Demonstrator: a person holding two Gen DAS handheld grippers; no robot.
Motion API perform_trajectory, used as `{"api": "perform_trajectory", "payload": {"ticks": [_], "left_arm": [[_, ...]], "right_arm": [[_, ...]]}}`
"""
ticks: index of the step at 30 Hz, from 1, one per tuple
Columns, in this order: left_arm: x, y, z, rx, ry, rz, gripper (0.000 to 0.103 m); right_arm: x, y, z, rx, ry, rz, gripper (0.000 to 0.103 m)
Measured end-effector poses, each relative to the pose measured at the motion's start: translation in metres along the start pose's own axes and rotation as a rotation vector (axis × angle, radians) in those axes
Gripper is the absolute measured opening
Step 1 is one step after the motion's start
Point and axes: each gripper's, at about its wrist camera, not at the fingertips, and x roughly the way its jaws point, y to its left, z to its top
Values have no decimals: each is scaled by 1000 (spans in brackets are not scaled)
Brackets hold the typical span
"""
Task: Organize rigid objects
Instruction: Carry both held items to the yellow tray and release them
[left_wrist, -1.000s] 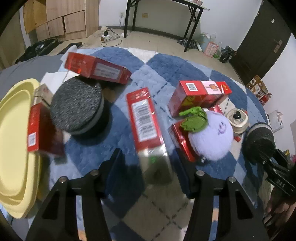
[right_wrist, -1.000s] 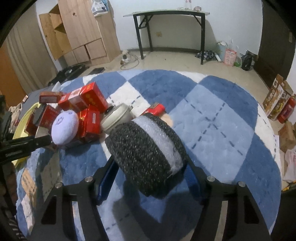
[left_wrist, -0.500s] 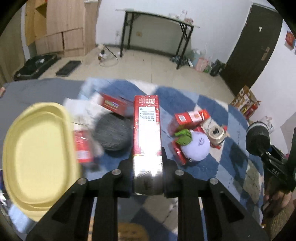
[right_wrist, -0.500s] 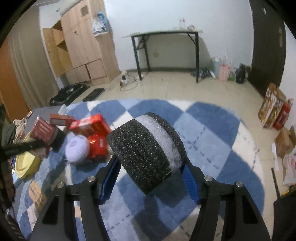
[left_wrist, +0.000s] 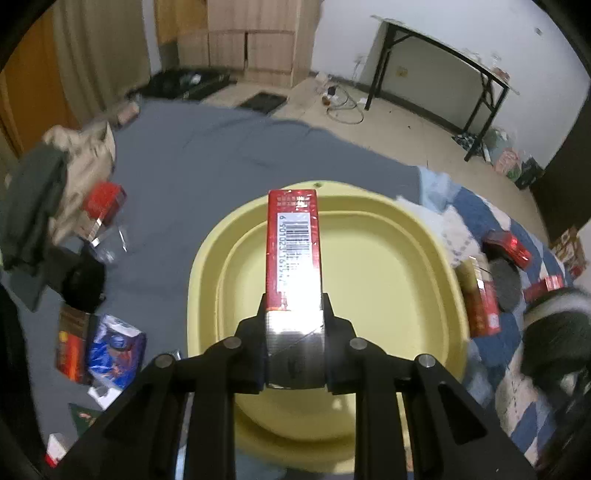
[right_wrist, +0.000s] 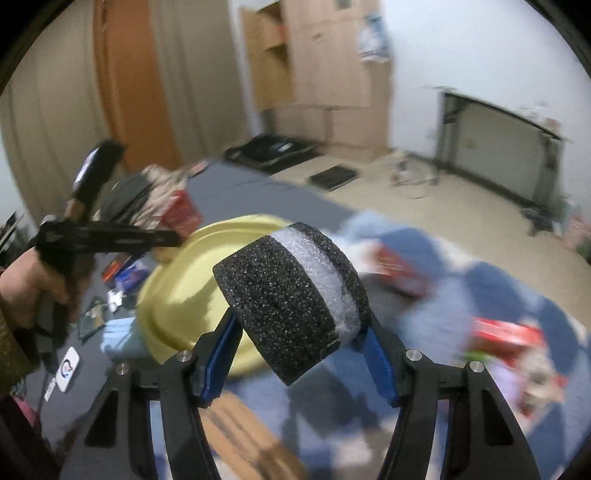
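My left gripper (left_wrist: 294, 306) is shut on a long red box (left_wrist: 293, 243) with a barcode and a silver end, held above the yellow tray (left_wrist: 424, 243). My right gripper (right_wrist: 301, 328) is shut on a black foam cylinder (right_wrist: 280, 299) with a white band, held in the air to the right of the yellow tray (right_wrist: 177, 288). The left gripper (right_wrist: 110, 240) and the hand on it show at the left of the right wrist view. The foam cylinder (left_wrist: 554, 332) shows blurred at the right edge of the left wrist view.
Red boxes (left_wrist: 506, 247) and a dark round pad (left_wrist: 506, 280) lie on the blue-and-white rug (left_wrist: 476, 206) right of the tray. On the grey cloth (left_wrist: 221, 155) left of it lie a red box (left_wrist: 103, 199), a blue packet (left_wrist: 118, 343) and clothes (left_wrist: 33, 199).
My left gripper closed on the long red box, lifted it off the rug and carried it left over the yellow tray. My right gripper swung left towards the tray, still holding the foam cylinder.
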Motion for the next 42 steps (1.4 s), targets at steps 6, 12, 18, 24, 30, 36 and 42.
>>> {"api": "perform_trajectory", "payload": {"ticks": [6, 12, 18, 24, 30, 36, 42], "left_arm": [[37, -1, 15, 51, 44, 3, 24], [62, 7, 11, 34, 88, 23, 24], [72, 10, 7, -13, 106, 59, 30], [27, -1, 12, -49, -17, 25, 103], [-26, -42, 10, -20, -77, -25, 103], [-54, -111, -10, 25, -63, -149, 103], [-62, -155, -38, 122, -47, -138, 103]], "right_arm": [[102, 52, 25, -118, 139, 10, 62], [163, 59, 25, -157, 235, -11, 62], [193, 78, 20, -172, 239, -20, 63], [169, 69, 22, -111, 207, 13, 93], [90, 45, 15, -2, 68, 29, 103], [-6, -34, -21, 101, 6, -97, 103], [-83, -123, -62, 168, 2, -276, 103]]}}
